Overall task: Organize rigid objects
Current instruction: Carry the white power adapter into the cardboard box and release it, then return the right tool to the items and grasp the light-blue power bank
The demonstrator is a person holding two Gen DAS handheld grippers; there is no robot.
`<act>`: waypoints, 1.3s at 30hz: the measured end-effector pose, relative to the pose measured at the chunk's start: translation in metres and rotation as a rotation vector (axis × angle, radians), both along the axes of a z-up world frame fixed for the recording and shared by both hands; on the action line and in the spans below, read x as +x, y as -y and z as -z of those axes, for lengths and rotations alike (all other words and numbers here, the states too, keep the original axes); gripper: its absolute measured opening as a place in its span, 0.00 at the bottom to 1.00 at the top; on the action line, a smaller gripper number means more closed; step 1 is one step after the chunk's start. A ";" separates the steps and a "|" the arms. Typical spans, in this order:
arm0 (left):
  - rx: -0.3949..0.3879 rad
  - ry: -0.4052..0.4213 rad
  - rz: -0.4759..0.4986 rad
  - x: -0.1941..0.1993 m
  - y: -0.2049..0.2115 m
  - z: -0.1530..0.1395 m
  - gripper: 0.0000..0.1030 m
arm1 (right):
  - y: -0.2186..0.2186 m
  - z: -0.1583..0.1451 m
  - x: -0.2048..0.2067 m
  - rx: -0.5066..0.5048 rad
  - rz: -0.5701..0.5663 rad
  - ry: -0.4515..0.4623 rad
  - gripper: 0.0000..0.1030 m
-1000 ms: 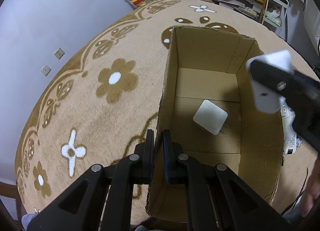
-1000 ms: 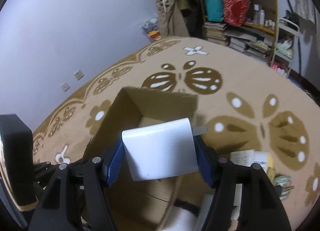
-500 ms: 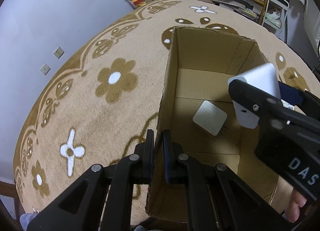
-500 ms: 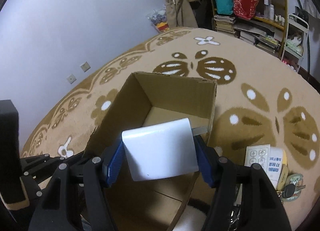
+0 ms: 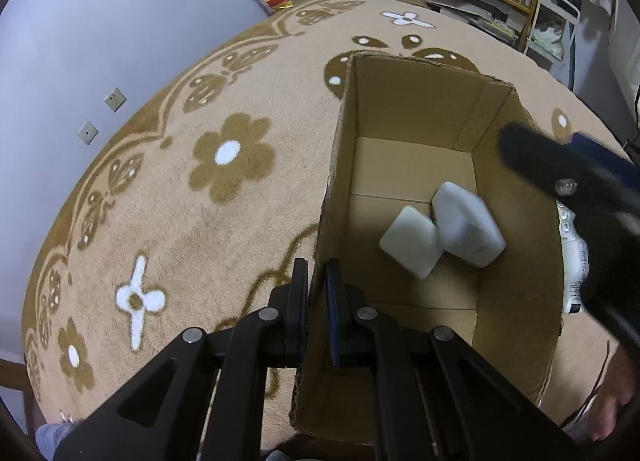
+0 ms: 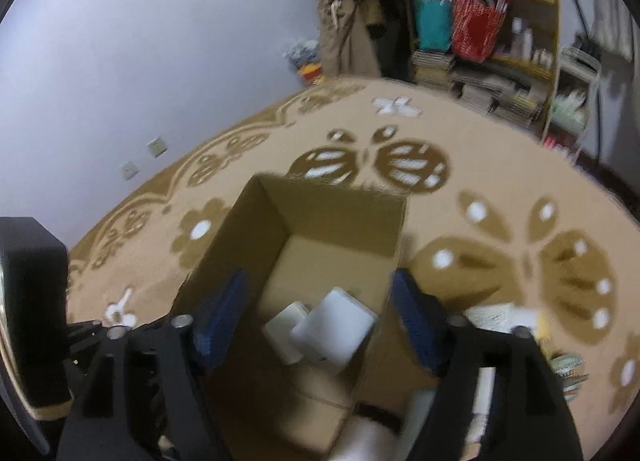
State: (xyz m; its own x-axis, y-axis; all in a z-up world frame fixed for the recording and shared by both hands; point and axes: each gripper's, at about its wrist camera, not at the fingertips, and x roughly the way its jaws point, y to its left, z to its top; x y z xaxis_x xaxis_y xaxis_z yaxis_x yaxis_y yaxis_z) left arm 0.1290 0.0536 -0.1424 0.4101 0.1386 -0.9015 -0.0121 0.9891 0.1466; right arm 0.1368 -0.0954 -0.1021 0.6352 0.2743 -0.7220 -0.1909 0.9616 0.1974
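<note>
An open cardboard box (image 5: 424, 109) stands on the patterned carpet. Two white charger blocks lie on its floor: one (image 5: 412, 247) flat, the larger one (image 5: 468, 227) leaning against it. Both also show in the right wrist view, the smaller (image 6: 286, 327) and the larger (image 6: 336, 327). My left gripper (image 5: 318, 301) is shut on the box's near-left wall. My right gripper (image 6: 320, 317) is open and empty above the box; its black body shows in the left wrist view (image 5: 568, 185) over the box's right wall.
Loose packets and small items (image 6: 500, 315) lie on the carpet right of the box. A white packet (image 5: 574, 261) lies beside the box's right wall. Shelves (image 6: 500, 41) with books and bags stand at the back right. A wall runs along the left.
My right gripper opened and let go of the white charger block, which dropped into the box against the first one. The left gripper has stayed clamped on the box wall.
</note>
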 end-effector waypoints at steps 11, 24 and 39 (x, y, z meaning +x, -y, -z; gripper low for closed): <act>0.015 0.000 0.010 -0.002 0.004 -0.001 0.08 | 0.027 -0.017 -0.005 -0.082 0.068 0.016 1.00; 0.007 -0.002 0.008 -0.003 0.003 -0.002 0.08 | 0.073 -0.004 -0.018 -0.182 0.191 -0.028 1.00; 0.002 -0.003 0.005 -0.002 0.002 -0.003 0.08 | 0.072 0.036 -0.034 -0.244 0.162 -0.194 1.00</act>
State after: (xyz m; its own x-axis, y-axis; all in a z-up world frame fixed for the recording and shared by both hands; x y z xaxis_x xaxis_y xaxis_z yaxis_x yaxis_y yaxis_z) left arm 0.1274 0.0518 -0.1399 0.4081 0.1387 -0.9023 -0.0066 0.9888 0.1490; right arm 0.1032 -0.1670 -0.1377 0.5012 -0.0148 -0.8652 -0.0133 0.9996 -0.0248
